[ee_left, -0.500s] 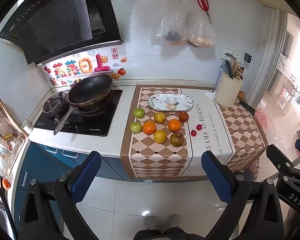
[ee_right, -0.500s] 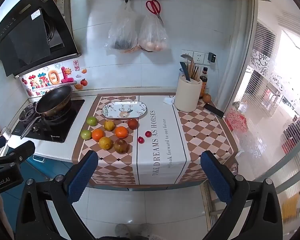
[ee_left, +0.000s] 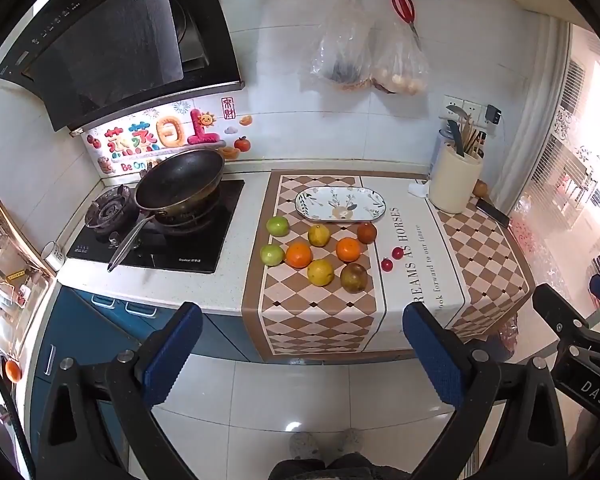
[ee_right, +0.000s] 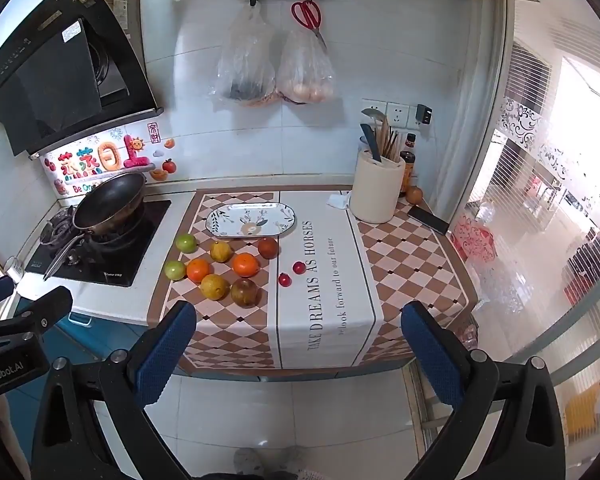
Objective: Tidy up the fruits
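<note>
Several fruits lie in a cluster on the checkered runner [ee_left: 312, 320]: two green apples [ee_left: 277, 225], two oranges [ee_left: 299, 255], two yellow fruits [ee_left: 321, 272], two dark brown-red fruits [ee_left: 354, 278] and two small red tomatoes [ee_left: 392, 259]. An empty oval patterned plate [ee_left: 340, 204] lies just behind them. The fruits also show in the right wrist view [ee_right: 220, 268], with the plate [ee_right: 250, 220] behind. My left gripper [ee_left: 300, 352] is open and empty, held back from the counter over the floor. My right gripper [ee_right: 296, 352] is open and empty, likewise back from the counter.
A black stove [ee_left: 160, 236] with a wok [ee_left: 180, 180] stands left of the runner. A cream utensil holder [ee_left: 454, 184] and a phone [ee_left: 494, 213] sit at the back right. Bags and scissors hang on the wall. A range hood [ee_left: 112, 44] overhangs the stove.
</note>
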Available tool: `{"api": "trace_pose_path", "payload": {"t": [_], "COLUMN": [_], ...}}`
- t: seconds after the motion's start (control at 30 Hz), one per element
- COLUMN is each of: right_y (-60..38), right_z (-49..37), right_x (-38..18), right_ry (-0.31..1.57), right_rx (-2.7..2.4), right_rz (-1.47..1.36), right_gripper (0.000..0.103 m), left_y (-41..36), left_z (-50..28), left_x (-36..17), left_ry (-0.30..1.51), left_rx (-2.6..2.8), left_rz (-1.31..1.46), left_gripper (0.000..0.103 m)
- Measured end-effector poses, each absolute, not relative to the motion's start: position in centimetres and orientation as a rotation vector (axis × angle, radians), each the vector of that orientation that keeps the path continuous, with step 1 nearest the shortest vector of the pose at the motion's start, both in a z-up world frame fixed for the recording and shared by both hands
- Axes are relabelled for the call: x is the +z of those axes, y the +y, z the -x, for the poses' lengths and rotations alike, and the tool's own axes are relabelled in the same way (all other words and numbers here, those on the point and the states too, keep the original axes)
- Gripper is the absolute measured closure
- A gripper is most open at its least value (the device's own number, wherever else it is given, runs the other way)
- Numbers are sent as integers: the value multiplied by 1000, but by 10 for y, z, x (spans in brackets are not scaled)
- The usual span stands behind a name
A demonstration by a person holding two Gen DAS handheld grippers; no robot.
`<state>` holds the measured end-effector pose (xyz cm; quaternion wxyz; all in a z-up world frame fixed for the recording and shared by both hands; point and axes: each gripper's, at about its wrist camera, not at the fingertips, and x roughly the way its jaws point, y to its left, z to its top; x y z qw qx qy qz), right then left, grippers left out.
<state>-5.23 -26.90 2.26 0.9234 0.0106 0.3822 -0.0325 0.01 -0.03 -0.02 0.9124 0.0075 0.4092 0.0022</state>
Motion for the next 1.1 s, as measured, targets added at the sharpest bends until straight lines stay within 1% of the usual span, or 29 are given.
{"api": "trace_pose_path", "payload": {"t": [1.1], "right_y": [-265], "right_z": [52], "right_x": [26], "right_ry": [786], "right_rx": [-42], "right_rz": [-31], "right_gripper": [0], "left_y": [-1], "left_z": [-1], "left_x": [5], "left_ry": [838], "left_rx": [1], "left_rz": [-19], "left_gripper": [1]}}
